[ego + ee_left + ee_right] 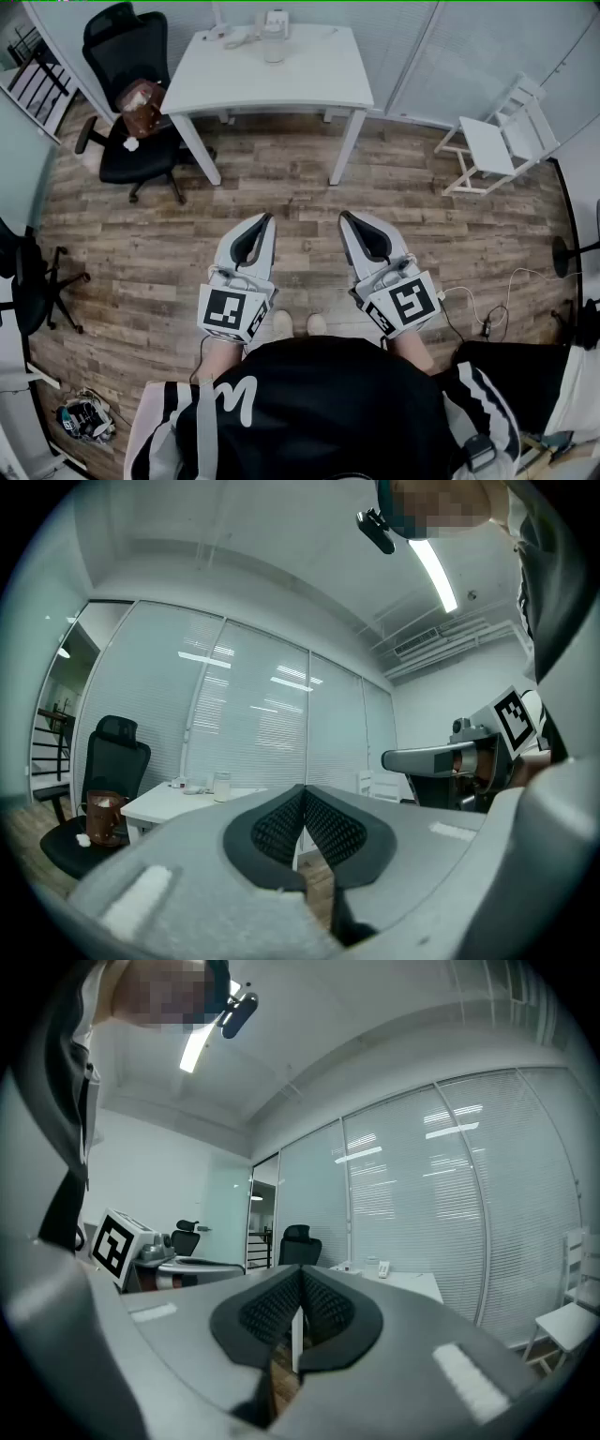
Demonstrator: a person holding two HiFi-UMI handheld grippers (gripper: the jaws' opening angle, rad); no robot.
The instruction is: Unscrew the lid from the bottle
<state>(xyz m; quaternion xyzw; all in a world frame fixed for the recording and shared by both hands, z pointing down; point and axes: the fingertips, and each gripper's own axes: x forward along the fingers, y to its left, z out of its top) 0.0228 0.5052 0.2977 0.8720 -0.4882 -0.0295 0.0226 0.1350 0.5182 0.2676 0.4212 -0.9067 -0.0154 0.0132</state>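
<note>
The person holds the left gripper [269, 218] and the right gripper [344, 217] side by side and level above the wood floor [300, 178]. Each has its jaws pressed together with nothing between them. The bottle [273, 47] stands near the far edge of the white table [281, 86], well apart from both grippers, with a black office chair [127, 56] just left of the table.
</note>
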